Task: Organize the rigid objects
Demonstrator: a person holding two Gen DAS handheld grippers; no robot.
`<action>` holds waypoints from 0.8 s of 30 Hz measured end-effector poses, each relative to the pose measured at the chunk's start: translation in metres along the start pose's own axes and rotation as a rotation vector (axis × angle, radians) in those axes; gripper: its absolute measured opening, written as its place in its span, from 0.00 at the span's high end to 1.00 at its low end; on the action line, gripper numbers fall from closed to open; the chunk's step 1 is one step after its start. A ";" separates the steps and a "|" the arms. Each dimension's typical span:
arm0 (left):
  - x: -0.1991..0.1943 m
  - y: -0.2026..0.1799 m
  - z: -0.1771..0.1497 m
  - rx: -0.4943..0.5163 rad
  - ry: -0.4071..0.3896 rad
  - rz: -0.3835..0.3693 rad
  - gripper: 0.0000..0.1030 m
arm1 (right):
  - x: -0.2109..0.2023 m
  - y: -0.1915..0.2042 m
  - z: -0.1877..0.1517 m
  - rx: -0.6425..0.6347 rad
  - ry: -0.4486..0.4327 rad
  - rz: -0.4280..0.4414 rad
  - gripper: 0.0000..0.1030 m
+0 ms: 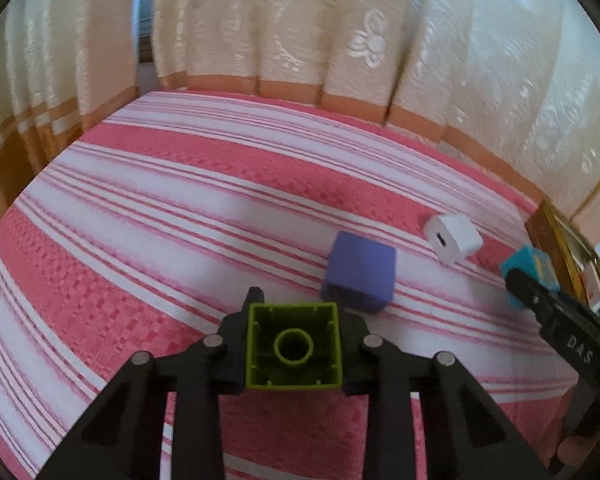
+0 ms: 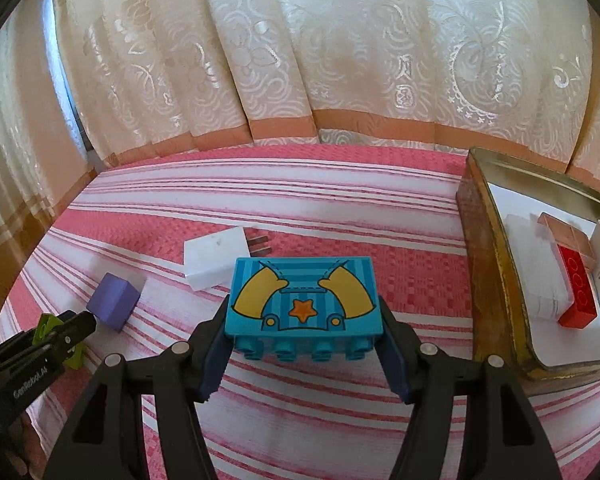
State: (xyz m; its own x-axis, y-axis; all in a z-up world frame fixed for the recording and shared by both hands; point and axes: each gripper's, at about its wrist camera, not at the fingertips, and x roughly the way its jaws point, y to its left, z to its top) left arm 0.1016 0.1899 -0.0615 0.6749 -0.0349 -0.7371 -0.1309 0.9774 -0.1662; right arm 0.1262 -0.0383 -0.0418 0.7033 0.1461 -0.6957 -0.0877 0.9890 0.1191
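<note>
My left gripper is shut on a lime-green hollow brick, its open underside facing the camera, just above the striped cloth. My right gripper is shut on a turquoise brick printed with yellow sleeves and an orange star, studs toward the camera. A purple cube lies just beyond the green brick, and a white charger plug lies farther right. From the right wrist, the purple cube and the charger lie left of the turquoise brick, and the left gripper shows at lower left.
A gold tin box stands at the right, holding a red brick, white pieces and a small carton. A pink and white striped cloth covers the surface. Cream curtains hang along the far edge.
</note>
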 end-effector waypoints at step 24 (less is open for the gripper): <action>-0.048 -0.031 0.003 0.037 -0.358 0.068 0.71 | -0.068 0.005 -0.003 -0.113 -0.352 0.130 0.36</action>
State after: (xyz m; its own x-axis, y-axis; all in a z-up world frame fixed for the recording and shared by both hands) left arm 0.0755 0.1618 -0.0184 0.8778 0.0989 -0.4687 -0.1618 0.9822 -0.0958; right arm 0.0757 -0.0434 0.0043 0.8783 0.2732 -0.3924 -0.2553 0.9618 0.0983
